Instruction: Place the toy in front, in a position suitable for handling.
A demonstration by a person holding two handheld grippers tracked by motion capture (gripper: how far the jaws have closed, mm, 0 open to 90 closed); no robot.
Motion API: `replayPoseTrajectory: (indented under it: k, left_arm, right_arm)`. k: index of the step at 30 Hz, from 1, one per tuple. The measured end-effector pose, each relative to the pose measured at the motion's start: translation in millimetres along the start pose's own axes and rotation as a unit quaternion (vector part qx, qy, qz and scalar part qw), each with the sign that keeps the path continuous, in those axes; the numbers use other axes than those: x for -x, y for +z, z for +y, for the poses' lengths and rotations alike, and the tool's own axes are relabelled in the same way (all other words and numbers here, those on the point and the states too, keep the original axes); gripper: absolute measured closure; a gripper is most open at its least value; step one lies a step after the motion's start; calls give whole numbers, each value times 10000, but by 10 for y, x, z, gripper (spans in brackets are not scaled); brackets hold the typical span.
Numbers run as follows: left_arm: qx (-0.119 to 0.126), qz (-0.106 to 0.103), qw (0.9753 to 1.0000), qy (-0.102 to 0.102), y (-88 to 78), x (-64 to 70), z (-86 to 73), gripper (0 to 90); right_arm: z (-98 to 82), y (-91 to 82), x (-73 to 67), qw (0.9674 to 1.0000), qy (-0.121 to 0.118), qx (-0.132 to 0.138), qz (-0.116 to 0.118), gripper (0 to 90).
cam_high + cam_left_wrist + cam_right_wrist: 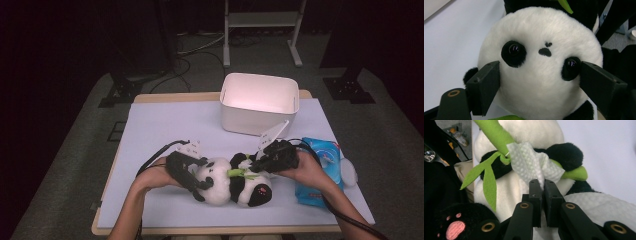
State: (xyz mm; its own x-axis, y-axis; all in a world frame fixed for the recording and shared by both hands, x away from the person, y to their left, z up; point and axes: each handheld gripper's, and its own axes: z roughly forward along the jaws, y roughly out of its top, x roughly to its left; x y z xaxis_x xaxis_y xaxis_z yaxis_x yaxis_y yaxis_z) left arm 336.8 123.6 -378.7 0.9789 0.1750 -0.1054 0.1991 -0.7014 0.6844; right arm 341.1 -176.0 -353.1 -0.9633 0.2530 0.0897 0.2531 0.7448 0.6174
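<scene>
Panda toy lies on the worktop between both grippers. In the left gripper view, spread jaws press its white head. In the right gripper view, closed jaws pinch a white wipe against its green stalk.

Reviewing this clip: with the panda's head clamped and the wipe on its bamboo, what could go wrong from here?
1. The right gripper pinches only the edge of the white wipe; a hard rub could tear it or pull it free.
2. The left gripper holds the plush panda by its soft head, with pads beside the eyes; the plush may squash and slip.
3. Rubbing might tug the thin green bamboo leaves loose.
</scene>
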Motion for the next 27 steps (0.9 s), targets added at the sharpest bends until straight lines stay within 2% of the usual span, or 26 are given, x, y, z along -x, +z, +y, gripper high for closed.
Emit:
replayPoseTrajectory:
  k: [3, 4, 5, 6, 7, 8, 12, 15, 17, 18, 22, 24, 25, 27]
  left_arm:
    - [-117, -16, 9999, 52, 2, -5, 14, 201]
    - [-163, -20, 9998, 93, 4, -5, 19, 203]
    - [-201, -12, 9997, 121, 3, -4, 23, 203]
    - [-207, -2, 9997, 124, 3, -2, 24, 203]
    - [-192, 9, 9997, 120, 3, -2, 20, 203]
    - [-137, 20, 9999, 75, 4, 0, 3, 202]
    - [-94, 9, 9999, 56, 2, -7, -15, 200]
    - [-90, 8, 9999, 67, 1, -7, -17, 199]
    - [-91, 11, 9999, 73, 0, -6, -18, 199]
    - [-88, 14, 9999, 69, 1, -4, -19, 199]
    - [-98, 29, 9999, 91, 3, 1, -17, 198]
    - [-100, 31, 9999, 95, 1, 4, -18, 197]
    - [-96, 30, 9999, 94, 1, 6, -19, 197]
    - [-87, 26, 9999, 82, 2, 6, -19, 197]
  right_arm:
    - [-6, -2, -26, 10000, 15, -3, 10, 810]
    - [30, -4, -71, 9999, 15, -81, -70, 764]
    - [30, -4, -71, 9999, 15, -81, -70, 764]
    - [68, -16, -101, 9998, -66, -126, -172, 708]
    - [68, -16, -101, 9998, -66, -126, -172, 708]
    - [93, -40, -118, 9997, -45, -136, -194, 631]
    - [105, -84, -150, 9998, -51, -88, -182, 560]
    - [92, -98, -165, 9997, -97, -94, -225, 559]
    - [72, -147, -179, 9996, -108, 3, -261, 556]
    - [46, -225, -182, 9994, -134, 120, -307, 551]
    - [13, -362, -185, 9985, -129, 251, -465, 541]
    - [-39, -494, -160, 9971, -51, 289, -697, 533]
    - [-39, -494, -160, 9971, -51, 289, -697, 533]
    - [-117, -560, -87, 9961, 115, 269, -830, 528]
